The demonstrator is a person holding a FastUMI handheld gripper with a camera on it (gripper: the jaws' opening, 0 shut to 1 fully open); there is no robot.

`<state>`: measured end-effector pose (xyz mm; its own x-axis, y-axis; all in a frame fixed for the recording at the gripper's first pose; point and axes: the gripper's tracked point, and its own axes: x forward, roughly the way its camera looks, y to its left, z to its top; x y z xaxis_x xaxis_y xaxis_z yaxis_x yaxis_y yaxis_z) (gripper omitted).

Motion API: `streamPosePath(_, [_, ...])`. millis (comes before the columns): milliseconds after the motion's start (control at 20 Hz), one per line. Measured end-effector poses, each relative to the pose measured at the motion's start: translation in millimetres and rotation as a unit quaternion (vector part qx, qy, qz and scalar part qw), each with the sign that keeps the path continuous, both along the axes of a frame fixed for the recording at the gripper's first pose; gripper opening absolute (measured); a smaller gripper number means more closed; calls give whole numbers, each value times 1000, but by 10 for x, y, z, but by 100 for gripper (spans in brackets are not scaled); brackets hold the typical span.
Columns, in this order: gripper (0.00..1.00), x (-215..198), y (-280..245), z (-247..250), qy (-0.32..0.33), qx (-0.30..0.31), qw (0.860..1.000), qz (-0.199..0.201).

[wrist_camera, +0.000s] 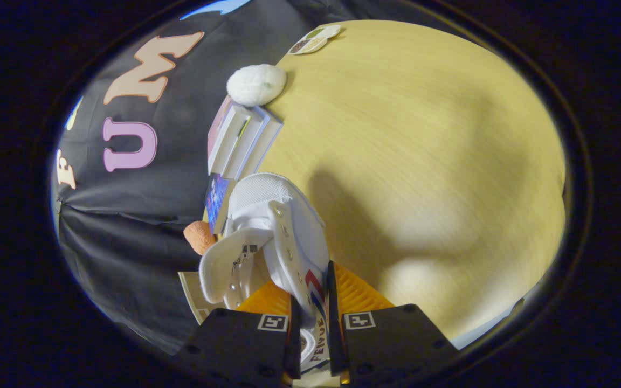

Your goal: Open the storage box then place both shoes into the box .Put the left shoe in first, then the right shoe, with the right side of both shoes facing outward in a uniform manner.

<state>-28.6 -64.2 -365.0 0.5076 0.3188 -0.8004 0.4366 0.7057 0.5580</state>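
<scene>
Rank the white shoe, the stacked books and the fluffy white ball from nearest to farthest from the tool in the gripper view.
1. White shoe: clamped in the tool.
2. Stacked books: just beyond the shoe's toe.
3. Fluffy white ball: beyond the books, by the cloth wall.

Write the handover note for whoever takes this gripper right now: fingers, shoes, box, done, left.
Gripper: shut on the white sneaker, both fingers pressing its side wall near the collar, toe pointing away beyond the fingers.
The sneaker looks lifted above the wooden table, view tilted.
Beyond it: stacked books, a white fluffy ball, an orange ball, a small sectioned dish.
Done: one sneaker picked up; I cannot tell which foot.
Left: set this sneaker in the storage box with its right side outward; check on the other shoe.
</scene>
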Motion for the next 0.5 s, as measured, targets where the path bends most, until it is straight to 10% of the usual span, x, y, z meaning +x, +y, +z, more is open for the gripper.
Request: streamPosePath(500, [23,-4,1564,1034,-45,73,993,76])
